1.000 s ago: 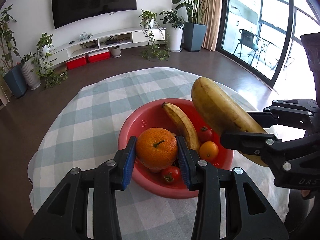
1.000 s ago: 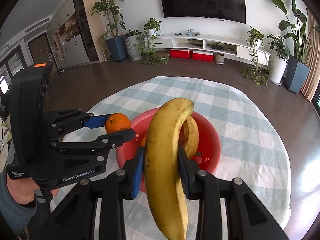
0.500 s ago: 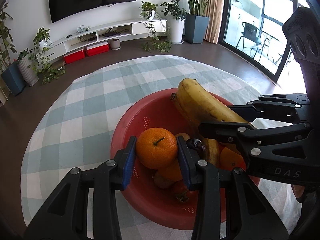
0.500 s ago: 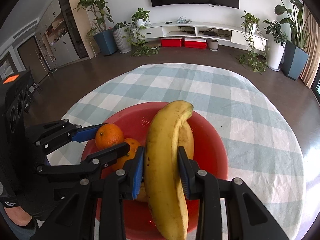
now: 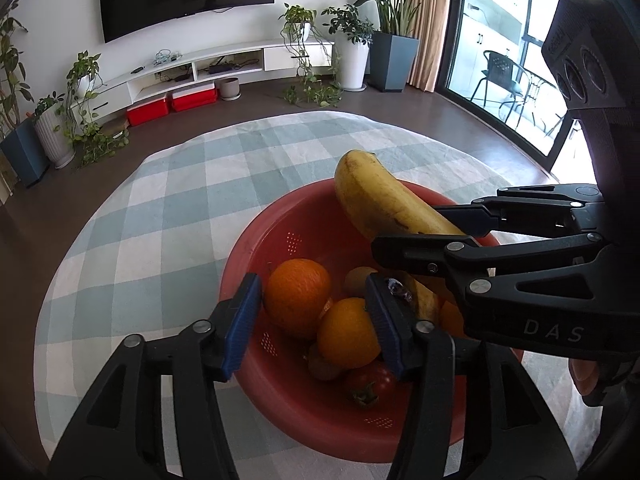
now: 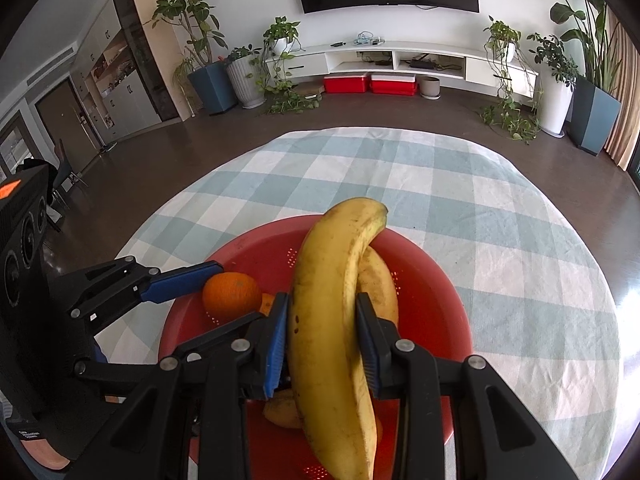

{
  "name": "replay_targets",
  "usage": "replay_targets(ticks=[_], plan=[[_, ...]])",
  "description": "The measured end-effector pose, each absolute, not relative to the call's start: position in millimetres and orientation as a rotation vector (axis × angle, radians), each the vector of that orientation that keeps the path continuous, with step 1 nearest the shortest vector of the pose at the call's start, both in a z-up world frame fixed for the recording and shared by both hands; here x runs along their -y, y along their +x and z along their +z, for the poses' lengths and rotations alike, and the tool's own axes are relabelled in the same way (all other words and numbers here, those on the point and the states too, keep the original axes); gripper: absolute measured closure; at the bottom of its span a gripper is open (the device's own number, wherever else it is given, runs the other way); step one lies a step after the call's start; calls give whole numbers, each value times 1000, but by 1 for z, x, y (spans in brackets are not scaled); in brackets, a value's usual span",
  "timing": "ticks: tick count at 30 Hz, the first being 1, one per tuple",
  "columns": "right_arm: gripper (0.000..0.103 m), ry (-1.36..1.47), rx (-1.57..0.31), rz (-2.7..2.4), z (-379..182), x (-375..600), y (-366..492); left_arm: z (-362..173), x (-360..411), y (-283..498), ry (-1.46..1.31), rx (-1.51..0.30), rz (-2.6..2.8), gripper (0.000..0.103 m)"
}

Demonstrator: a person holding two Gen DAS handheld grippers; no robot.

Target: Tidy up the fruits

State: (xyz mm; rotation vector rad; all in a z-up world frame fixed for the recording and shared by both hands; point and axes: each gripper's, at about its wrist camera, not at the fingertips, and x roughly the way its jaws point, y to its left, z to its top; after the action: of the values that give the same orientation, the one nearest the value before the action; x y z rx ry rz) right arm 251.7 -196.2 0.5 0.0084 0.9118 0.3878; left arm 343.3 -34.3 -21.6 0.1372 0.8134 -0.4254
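Left claw (image 5: pixel 314 324): spreading, just releasing orange (image 5: pixel 297 297), lying between pads in red bowl (image 5: pixel 256 248). Right claw (image 6: pixel 322 344): pinching banana (image 6: pixel 336 320) mid-length, hanging over bowl.

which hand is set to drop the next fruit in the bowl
Right. The right gripper is clamped on the banana above the red bowl; the left gripper has just opened, its orange already in the bowl.

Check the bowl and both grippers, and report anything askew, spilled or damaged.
Nothing stands out. The red bowl sits upright on the checked cloth, fruit inside, nothing spilled. The banana in the right gripper has only small brown flecks. The left gripper has just been opening around the orange.
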Motion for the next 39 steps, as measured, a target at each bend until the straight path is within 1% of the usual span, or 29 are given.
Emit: replay_targets(ticks=[1,2,10,11,13,17,19,20,21,22,23,24,25,26,27,28,33,37,39], plan=[[68,11,-913,390,1,196,252,-21,35,342,137,-811,-429,40],[67,14,-914,395,1,196,251,-21,36,339,142,-807,-433,39],[66,15,-889,412,10,192,246,-16,33,328,141,-797,-414,36],[66,17,-887,409,12,193,245,-14,32,326,142,-791,-409,35],[66,23,-883,407,15,195,243,-11,30,322,137,-784,-407,30],[66,30,-876,397,19,199,236,-4,30,313,142,-771,-400,29],[66,31,-864,390,23,201,230,0,28,305,145,-756,-387,22],[66,29,-854,385,26,202,227,2,27,300,145,-745,-380,20],[61,28,-845,377,28,204,223,5,25,294,144,-730,-368,15],[52,30,-837,365,30,206,218,9,23,287,143,-709,-351,7],[46,39,-827,352,33,209,213,13,21,279,138,-684,-338,3],[35,50,-813,341,35,212,207,17,18,270,133,-656,-329,0],[30,59,-795,331,38,215,200,22,17,262,135,-628,-311,0],[22,67,-777,320,41,218,192,26,15,253,141,-605,-290,0],[16,74,-758,305,44,221,184,30,15,244,147,-582,-275,0],[13,82,-742,291,46,224,177,34,14,234,154,-561,-267,0],[5,84,-658,239,58,232,134,59,15,175,174,-460,-242,0],[3,62,-551,212,73,235,91,80,21,121,199,-362,-149,0],[0,58,-487,195,83,237,70,89,21,98,181,-354,-103,0]])
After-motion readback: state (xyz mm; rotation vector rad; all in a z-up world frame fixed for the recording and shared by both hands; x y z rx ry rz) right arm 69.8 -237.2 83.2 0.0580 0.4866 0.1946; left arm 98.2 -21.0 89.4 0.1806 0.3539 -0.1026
